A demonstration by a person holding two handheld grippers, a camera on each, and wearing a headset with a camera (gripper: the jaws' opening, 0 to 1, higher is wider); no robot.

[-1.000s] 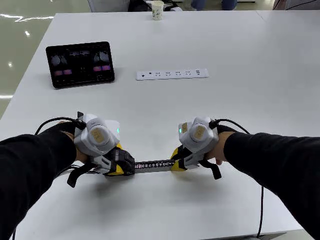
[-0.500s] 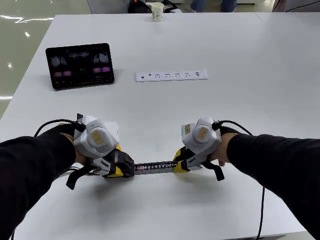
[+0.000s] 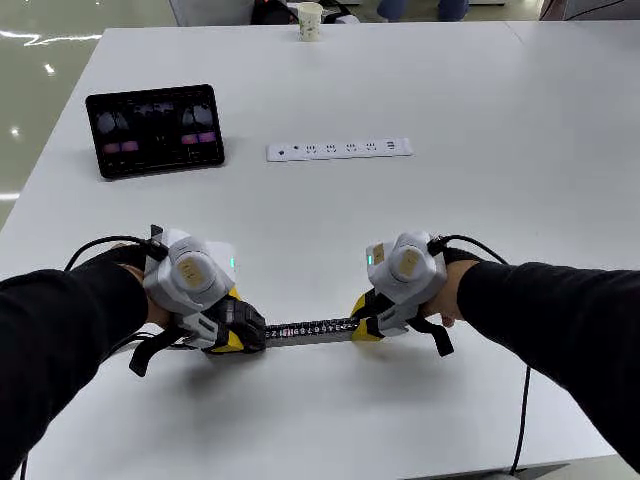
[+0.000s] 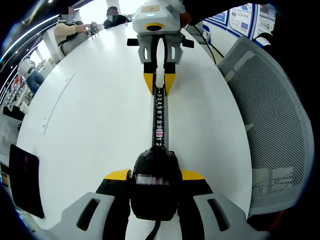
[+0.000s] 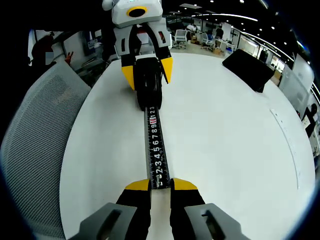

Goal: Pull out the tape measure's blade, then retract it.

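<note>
Along near edge of white table (image 3: 480, 150), I log wide bare surface ahead and to both sides. One mesh chair (image 4: 270, 125) beside that edge. Far side, well apart from work: one tablet (image 3: 155, 130), one power strip (image 3: 338, 149), one paper cup (image 3: 310, 20). I have left gripper (image 3: 232, 330) clamped on tape measure case (image 4: 155, 187) and right gripper (image 5: 160, 184) pinching tip of blade (image 5: 154, 145). One blade, flat on table, long axis left-right along near edge.

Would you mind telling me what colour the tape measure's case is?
The case is black, clearest in the left gripper view.
</note>
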